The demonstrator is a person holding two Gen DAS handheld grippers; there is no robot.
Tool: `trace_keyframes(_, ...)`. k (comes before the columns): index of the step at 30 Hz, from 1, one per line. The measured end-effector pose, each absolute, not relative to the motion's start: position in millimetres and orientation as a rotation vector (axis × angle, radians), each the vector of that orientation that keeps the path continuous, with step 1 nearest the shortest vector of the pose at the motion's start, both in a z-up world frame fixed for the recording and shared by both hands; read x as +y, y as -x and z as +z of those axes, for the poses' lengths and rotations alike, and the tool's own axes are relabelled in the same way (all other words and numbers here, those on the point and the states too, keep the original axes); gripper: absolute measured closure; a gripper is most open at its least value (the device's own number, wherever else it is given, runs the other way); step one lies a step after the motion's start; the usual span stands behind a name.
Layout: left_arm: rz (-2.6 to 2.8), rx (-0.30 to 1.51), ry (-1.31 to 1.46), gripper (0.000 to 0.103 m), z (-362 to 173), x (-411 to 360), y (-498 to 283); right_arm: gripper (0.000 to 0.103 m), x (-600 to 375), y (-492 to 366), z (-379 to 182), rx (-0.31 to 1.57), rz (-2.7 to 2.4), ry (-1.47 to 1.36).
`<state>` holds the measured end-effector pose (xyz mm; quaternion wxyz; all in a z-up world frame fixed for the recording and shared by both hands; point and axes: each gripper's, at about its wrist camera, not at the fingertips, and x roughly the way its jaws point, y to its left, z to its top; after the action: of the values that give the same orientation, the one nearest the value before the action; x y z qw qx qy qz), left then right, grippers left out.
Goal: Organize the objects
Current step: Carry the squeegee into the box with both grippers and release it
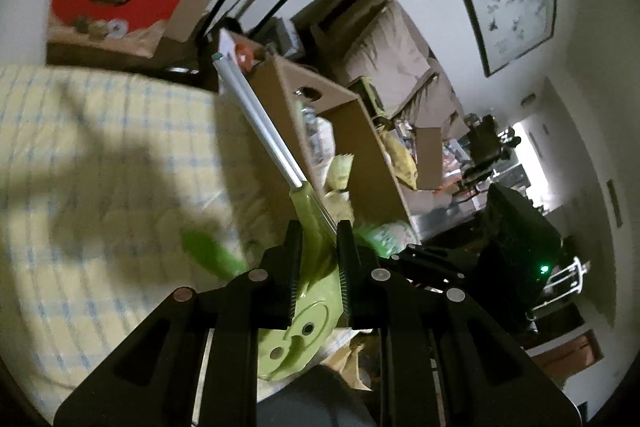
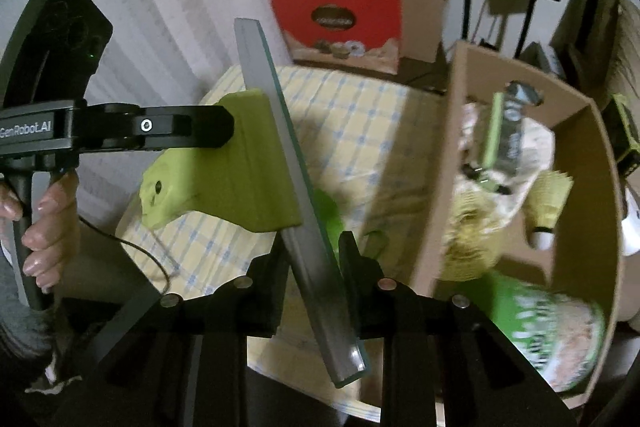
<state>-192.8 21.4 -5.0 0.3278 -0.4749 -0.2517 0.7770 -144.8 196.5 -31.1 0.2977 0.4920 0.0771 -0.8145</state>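
Here, left gripper (image 1: 319, 259): fingers clamped on the green squeegee (image 1: 308, 291) handle.
Right gripper (image 2: 314, 263): fingers nearly closed around its grey blade (image 2: 296, 187).

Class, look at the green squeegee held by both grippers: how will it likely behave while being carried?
The squeegee probably stays stiff: its long blade shows no sag. It looks light, moulded plastic. Held at the handle by the left gripper and at the blade by the right gripper, it should not swing.
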Motion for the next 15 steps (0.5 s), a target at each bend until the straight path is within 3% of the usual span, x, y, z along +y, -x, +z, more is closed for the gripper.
trace_keyframes(15,1.908,-0.577,1.239,0.087,3.9,135.2,256.3,0.079,300.8,191.4,-10.1,0.129,-2.302,-1.377)
